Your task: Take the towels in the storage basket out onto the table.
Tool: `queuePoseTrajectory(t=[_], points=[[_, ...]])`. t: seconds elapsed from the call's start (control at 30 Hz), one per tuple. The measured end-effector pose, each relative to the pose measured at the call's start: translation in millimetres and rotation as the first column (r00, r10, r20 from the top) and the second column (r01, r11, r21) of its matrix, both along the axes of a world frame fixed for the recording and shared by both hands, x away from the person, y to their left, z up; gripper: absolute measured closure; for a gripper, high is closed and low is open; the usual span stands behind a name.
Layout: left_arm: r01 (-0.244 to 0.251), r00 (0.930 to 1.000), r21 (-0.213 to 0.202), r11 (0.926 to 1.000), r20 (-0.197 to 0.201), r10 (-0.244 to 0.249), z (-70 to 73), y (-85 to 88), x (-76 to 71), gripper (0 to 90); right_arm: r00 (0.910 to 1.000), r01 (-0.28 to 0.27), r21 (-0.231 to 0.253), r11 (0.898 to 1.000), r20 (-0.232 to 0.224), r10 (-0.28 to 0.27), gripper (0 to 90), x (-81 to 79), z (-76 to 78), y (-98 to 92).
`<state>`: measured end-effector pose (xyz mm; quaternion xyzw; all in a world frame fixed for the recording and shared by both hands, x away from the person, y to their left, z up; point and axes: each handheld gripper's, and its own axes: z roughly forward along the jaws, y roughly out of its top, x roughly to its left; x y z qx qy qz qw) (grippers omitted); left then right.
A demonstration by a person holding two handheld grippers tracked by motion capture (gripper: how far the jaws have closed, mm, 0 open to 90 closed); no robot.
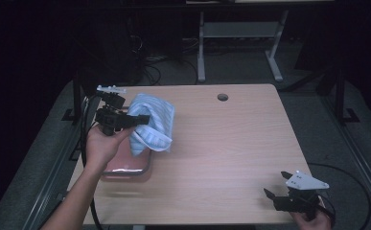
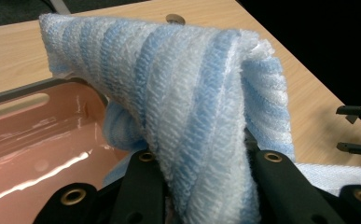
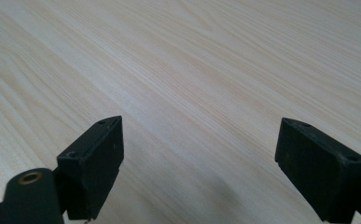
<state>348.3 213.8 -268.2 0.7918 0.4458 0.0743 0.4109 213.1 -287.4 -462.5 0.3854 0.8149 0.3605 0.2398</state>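
Pale wooden desk (image 1: 221, 143) carries one pink metal-rimmed tray (image 1: 125, 165). Left claw (image 1: 142, 120) grips one blue-and-white striped towel (image 1: 152, 122); right claw (image 1: 276, 184) gapes empty. Left claw's view reveals the tray's glossy inside (image 2: 38, 149).

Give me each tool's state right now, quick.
Left tool: shut on the blue-and-white striped towel, lifted over the pink tray.
Right tool: open, holding nothing, above the bare table.

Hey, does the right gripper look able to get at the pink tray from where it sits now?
Probably yes. The right gripper, jaws open and holding nothing, has bare table between it and the pink tray. The striped towel, held by the left gripper, hangs over the tray's far part, though.
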Motion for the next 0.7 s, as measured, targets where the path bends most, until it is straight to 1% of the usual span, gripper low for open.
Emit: queuePoseTrajectory(t=[0.27, 0.3, 0.37, 0.5, 0.53, 0.7], points=[[0.028, 0.9996, 0.006, 0.9996, -0.006, -0.028, -1.6, -14.1, 2.5, 72.0, 1.0, 0.0, 0.0, 1.0, 0.004, 0.0, 14.8, -0.6, 0.3, 0.2], [0.026, 0.9997, -0.003, 0.9997, -0.005, -0.026, -2.3, -16.2, 2.8, 72.1, 1.0, 0.001, 0.0, 1.0, 0.002, -0.001, 14.8, -0.6, 0.4, -0.1], [0.033, 0.9994, -0.005, 0.9994, -0.012, -0.033, -3.1, -19.7, 3.3, 72.0, 1.0, 0.003, 0.004, 1.0, 0.004, -0.003, 14.8, -0.6, 0.3, -0.6], [0.053, 0.9985, 0.002, 0.9986, -0.016, -0.053, -4.6, -27.0, 2.8, 72.0, 1.0, 0.004, 0.003, 1.0, 0.005, -0.004, 14.8, -0.8, 0.3, -1.1], [0.062, 0.998, 0.009, 0.9981, -0.017, -0.061, -4.7, -28.3, 2.8, 72.0, 1.0, 0.004, 0.003, 1.0, 0.004, -0.004, 14.9, -0.7, 0.2, -1.1], [0.076, 0.997, 0.007, 0.9971, -0.016, -0.076, -5.8, -36.3, 2.8, 72.0, 1.0, 0.002, 0.002, 1.0, 0.009, -0.002, 14.8, -0.8, 0.8, -1.7]])
